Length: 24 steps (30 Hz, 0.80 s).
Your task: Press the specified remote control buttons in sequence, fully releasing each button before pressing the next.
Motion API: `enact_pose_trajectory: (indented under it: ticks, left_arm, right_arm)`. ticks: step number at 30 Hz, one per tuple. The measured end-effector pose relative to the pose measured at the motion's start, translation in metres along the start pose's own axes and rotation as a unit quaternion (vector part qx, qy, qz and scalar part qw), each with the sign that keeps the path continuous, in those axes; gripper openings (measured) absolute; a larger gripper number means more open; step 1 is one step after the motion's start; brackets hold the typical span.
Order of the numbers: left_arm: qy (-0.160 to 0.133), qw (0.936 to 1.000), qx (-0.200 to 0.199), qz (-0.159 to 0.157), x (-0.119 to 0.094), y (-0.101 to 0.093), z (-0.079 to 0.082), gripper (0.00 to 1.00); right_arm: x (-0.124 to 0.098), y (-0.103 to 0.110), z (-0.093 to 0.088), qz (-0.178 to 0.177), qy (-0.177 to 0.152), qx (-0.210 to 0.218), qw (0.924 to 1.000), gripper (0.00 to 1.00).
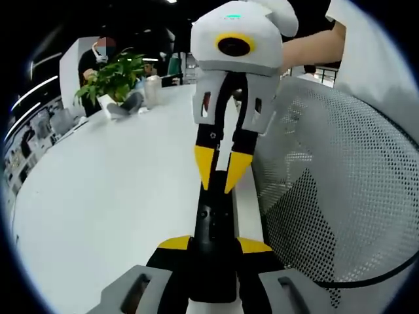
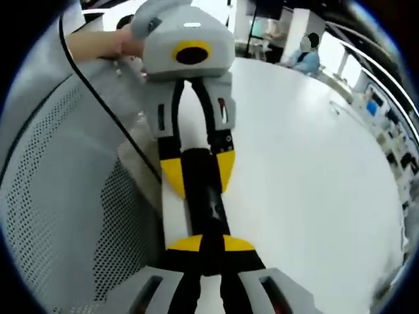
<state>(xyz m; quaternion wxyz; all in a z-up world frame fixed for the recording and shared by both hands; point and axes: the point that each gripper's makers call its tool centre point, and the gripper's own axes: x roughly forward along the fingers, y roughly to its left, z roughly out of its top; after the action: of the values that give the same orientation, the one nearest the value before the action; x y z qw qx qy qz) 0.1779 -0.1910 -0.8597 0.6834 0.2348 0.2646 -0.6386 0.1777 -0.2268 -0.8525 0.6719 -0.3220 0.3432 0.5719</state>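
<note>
A slim black remote (image 1: 214, 226) lies lengthwise between my left gripper's (image 1: 216, 246) yellow pads, which are shut on its near end above the table's right edge. My right gripper (image 1: 219, 186) comes down from the top of the left gripper view. Its yellow fingertips (image 1: 204, 163) are drawn almost together, and their points rest at the remote's far end. In the right gripper view, my right gripper (image 2: 213, 244) sits over the near end of the remote (image 2: 203, 193). The left gripper (image 2: 200, 171) faces it and clamps the remote's sides.
A wide white table (image 1: 124, 190) spreads out to the left. At its far end are a potted plant (image 1: 114, 75) and a cup (image 1: 152, 88). A grey mesh chair back (image 1: 334, 183) stands close beside the grippers, with a black cable (image 2: 111, 111) across it. People sit in the background.
</note>
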Motion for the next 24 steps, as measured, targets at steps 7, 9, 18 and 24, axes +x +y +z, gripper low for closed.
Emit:
enact_pose_trajectory:
  ticks: [7, 9, 18, 24]
  left_arm:
    - [-0.001, 1.0000, 0.000, 0.000, -0.0001, 0.0000, -0.0001, 0.25]
    - [-0.001, 1.0000, 0.000, 0.000, -0.0001, 0.0000, -0.0001, 0.25]
    - [-0.001, 1.0000, 0.000, 0.000, 0.0000, 0.0000, -0.0002, 0.25]
    - [-0.001, 1.0000, 0.000, 0.000, 0.0001, 0.0000, 0.0001, 0.25]
  right_arm:
    - [0.0015, 0.0005, 0.0044, -0.002, -0.025, -0.012, 0.9996, 0.06]
    - [0.0026, 0.0006, 0.0053, 0.004, -0.024, -0.019, 0.9995, 0.06]
    - [0.0054, 0.0013, 0.0047, 0.051, 0.068, -0.057, 0.9947, 0.06]
    - [0.0071, 0.0021, 0.0046, 0.058, 0.137, -0.102, 0.9836, 0.05]
